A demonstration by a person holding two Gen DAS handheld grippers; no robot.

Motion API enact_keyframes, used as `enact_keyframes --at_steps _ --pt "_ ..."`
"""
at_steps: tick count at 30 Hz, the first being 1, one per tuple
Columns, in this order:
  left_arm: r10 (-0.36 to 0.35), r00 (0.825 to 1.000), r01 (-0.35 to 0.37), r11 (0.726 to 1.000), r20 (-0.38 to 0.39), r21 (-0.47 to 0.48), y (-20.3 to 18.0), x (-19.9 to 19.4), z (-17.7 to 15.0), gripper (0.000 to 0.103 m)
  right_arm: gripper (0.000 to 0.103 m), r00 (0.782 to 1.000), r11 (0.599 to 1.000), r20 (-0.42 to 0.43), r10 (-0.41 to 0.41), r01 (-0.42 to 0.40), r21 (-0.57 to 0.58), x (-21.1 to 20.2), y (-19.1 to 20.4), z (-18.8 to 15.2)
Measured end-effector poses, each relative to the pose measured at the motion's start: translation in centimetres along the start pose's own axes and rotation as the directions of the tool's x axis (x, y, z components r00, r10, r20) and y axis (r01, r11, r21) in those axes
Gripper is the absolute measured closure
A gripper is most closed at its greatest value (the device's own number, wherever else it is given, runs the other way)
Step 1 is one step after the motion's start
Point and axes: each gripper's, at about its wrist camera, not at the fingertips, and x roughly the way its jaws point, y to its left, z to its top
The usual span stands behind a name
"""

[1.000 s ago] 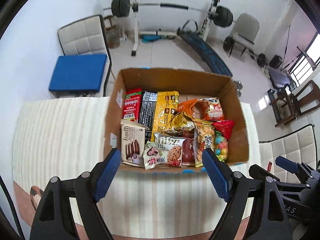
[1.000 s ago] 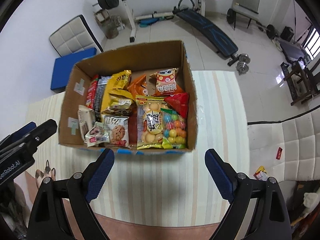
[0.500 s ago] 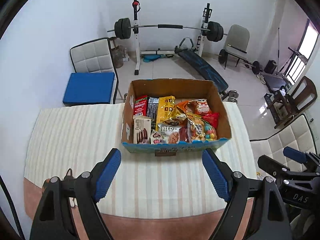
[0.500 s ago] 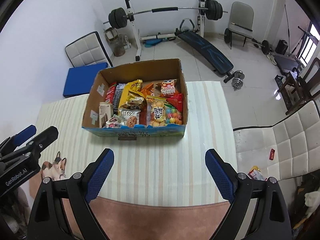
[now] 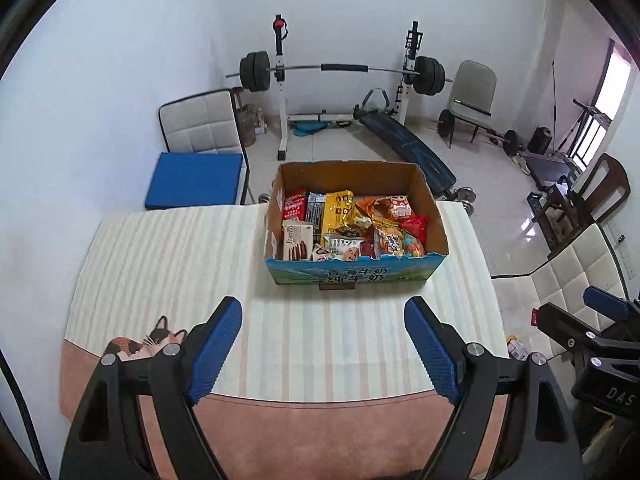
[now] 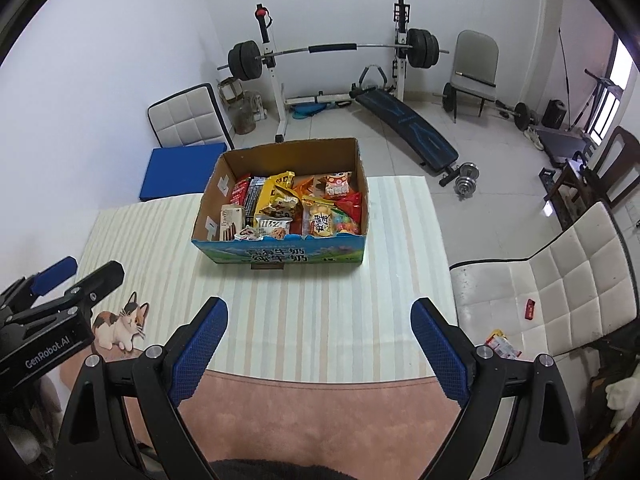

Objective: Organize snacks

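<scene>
A cardboard box [image 5: 356,272] packed with snack packets [image 5: 352,228] sits at twelve o'clock on the striped table [image 5: 168,264], its long side facing you. Your left gripper [image 5: 323,346] and right gripper [image 6: 319,342] hover angled down, jaws spread wide and empty, well short of it.

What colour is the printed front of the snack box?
The cardboard box's front panel is blue and green with pale lettering; the inside is plain brown. It shows best in the right wrist view.

Cardboard box [image 5: 438,216]: brown walls, blue-green printed front. Tablecloth [image 5: 168,256]: cream stripes, pink border, calico cat motif [image 6: 120,324]. Gripper pads [image 6: 198,354]: blue.
</scene>
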Motion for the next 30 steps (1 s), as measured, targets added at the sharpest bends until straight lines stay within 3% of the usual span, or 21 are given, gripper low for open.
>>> enact_keyframes --at_steps 17,20,30 --pt "0.006 0.998 -0.003 0.998 0.061 -0.06 1.0 -3.1 -0.8 0.02 0.004 0.999 1.0 0.053 -0.006 0.006 0.015 -3.6 -0.1 -1.1" --pt "0.014 0.998 -0.011 0.999 0.061 -0.051 0.9 -3.0 -0.9 0.001 0.003 0.998 1.0 0.066 -0.021 0.02 0.015 -3.5 -0.1 -1.0" --pt "0.028 0.997 -0.026 0.999 0.068 -0.033 0.2 -1.5 -0.4 0.001 0.002 0.995 0.998 0.076 -0.063 0.061 0.033 -0.7 -0.6 0.1"
